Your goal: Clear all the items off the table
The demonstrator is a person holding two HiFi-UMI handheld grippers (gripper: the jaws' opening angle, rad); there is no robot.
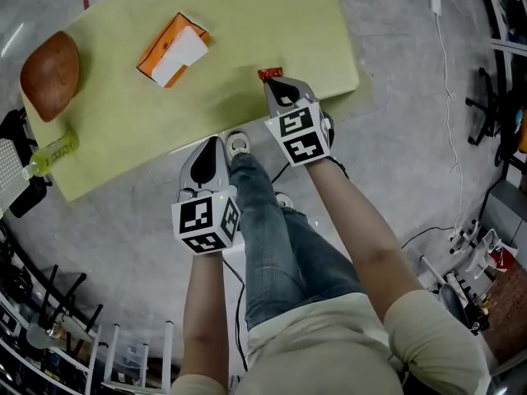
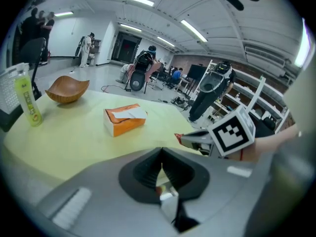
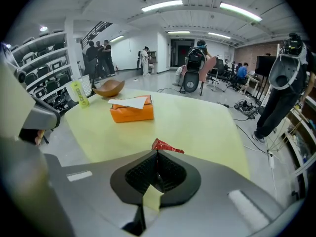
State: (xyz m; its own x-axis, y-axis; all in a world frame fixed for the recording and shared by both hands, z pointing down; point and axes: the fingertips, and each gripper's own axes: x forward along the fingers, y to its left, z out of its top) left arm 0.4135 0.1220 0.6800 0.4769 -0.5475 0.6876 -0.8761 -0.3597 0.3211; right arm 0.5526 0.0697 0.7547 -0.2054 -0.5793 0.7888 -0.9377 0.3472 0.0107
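Grippers closed: right gripper [image 3: 157, 156] pinching red wrapper [image 3: 168, 146], left gripper [image 2: 161, 154] empty; bottle label [image 2: 28, 101] illegible.

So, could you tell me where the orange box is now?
Head view: the orange box lies on the yellow table, between the wooden bowl at left and the red wrapper.

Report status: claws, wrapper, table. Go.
Left claw shut, empty. Right claw shut on red wrapper. Tissue box, bowl, bottle on table. Nothing blocking.
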